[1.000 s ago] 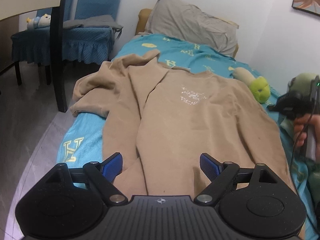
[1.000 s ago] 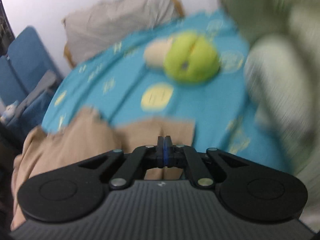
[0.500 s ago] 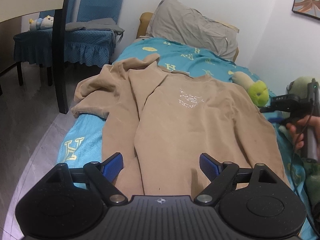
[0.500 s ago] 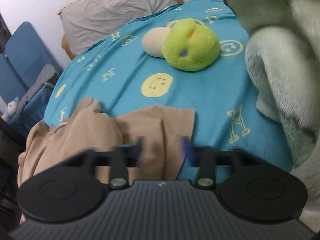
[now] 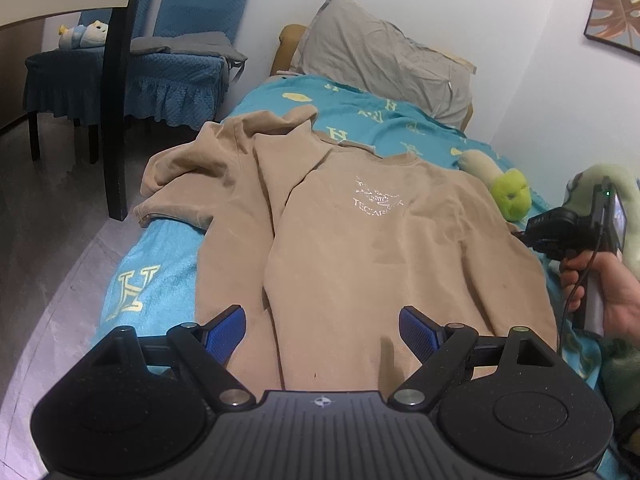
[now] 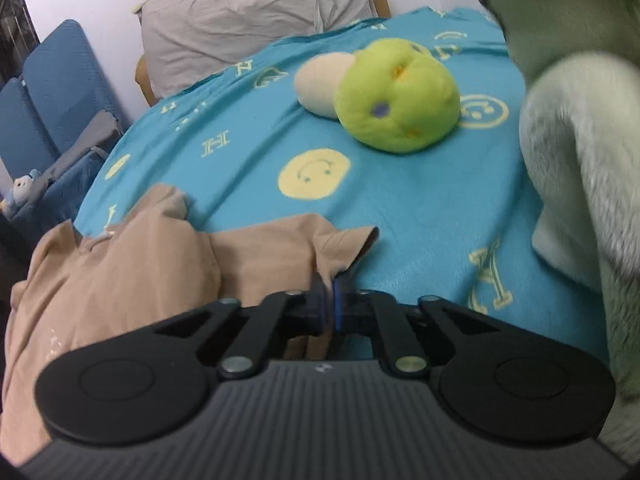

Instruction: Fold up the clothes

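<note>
The bed (image 5: 152, 280) is carrying the sweater (image 5: 380, 248), lying flat and unfolded; folding is only beginning. Right tongs (image 6: 329, 304) are pinching its sleeve cuff (image 6: 340, 246). Left tongs (image 5: 320, 332) are hovering wide over its hem.

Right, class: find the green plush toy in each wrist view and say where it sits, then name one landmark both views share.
Left wrist view: the green plush toy lies far right, mid-height, on the blanket just past the sweatshirt's right shoulder.
Right wrist view: it sits upper centre-right, large, beside a cream plush.
Shared landmark: the grey pillow at the head of the bed, behind the toy in both.
</note>
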Available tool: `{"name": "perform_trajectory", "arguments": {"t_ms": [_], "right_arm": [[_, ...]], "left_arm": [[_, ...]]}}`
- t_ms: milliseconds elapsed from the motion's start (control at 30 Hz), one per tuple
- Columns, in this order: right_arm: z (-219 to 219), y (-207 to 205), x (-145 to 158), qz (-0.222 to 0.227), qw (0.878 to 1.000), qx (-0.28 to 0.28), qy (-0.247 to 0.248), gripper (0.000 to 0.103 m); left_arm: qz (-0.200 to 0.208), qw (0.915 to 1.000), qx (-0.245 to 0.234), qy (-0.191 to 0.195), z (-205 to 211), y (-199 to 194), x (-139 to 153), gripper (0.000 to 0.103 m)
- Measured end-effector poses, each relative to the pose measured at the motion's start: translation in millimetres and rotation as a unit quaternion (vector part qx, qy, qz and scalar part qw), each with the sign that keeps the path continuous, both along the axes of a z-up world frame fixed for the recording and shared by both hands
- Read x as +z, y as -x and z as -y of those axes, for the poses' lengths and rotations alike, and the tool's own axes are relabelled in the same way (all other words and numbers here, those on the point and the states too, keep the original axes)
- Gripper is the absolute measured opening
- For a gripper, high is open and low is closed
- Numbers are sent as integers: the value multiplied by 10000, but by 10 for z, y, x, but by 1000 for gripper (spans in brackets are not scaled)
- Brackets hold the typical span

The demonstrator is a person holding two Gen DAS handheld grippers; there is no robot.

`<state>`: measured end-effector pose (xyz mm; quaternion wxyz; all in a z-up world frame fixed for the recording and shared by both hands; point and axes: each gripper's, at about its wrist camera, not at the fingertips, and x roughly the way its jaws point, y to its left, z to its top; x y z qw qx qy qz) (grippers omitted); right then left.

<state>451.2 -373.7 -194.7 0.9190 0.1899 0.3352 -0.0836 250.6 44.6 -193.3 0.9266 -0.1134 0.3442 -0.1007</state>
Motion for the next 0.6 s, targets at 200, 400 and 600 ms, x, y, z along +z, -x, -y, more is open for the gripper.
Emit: {"name": "perform_trajectory", "arguments": {"t_ms": [200, 400, 600], "right_arm": [[72, 129, 544, 643, 9911, -828, 814, 5], [147, 237, 733, 656, 9821, -1117, 1364, 8], [-15, 637, 828, 516, 9910, -1019, 696, 65]], "left_arm": [[117, 9999, 34, -32, 15, 51, -28, 85], [215, 9992, -13, -331, 75, 102, -105, 85], [266, 9968, 20, -752, 133, 189, -106, 85]]}}
